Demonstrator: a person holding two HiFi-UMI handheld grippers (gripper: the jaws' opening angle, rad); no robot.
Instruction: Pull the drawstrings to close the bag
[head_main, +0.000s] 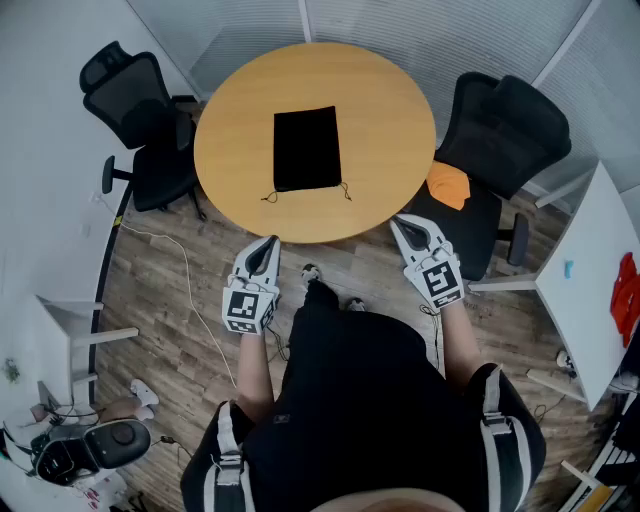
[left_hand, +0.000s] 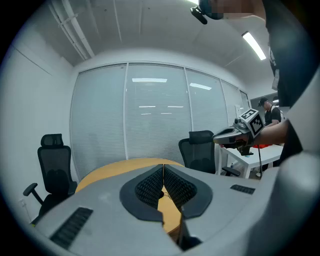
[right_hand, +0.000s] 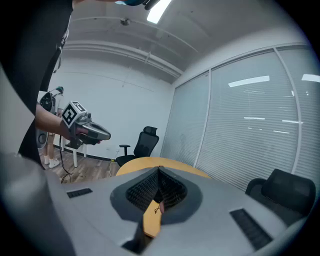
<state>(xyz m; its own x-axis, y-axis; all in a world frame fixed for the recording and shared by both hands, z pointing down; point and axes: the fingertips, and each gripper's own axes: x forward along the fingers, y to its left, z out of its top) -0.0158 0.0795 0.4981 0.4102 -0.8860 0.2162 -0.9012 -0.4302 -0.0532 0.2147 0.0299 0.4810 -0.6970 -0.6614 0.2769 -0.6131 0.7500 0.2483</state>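
A black drawstring bag (head_main: 307, 148) lies flat on the round wooden table (head_main: 390, 110), its mouth toward me. Two thin drawstring ends (head_main: 269, 196) trail from the bag's near corners, left and right (head_main: 346, 190). My left gripper (head_main: 267, 247) is held off the table's near edge, below and left of the bag, jaws shut on nothing. My right gripper (head_main: 404, 225) hovers by the near right edge, also shut and empty. In the left gripper view the shut gripper (left_hand: 163, 176) points at the table (left_hand: 115, 167); the right gripper (right_hand: 159, 176) points likewise at the table (right_hand: 150, 162).
Black office chairs stand at the table's left (head_main: 140, 110) and right (head_main: 500, 130); an orange cloth (head_main: 449, 183) lies on the right one. A white desk (head_main: 585, 290) is at far right. A cable (head_main: 185, 270) runs over the wooden floor at left.
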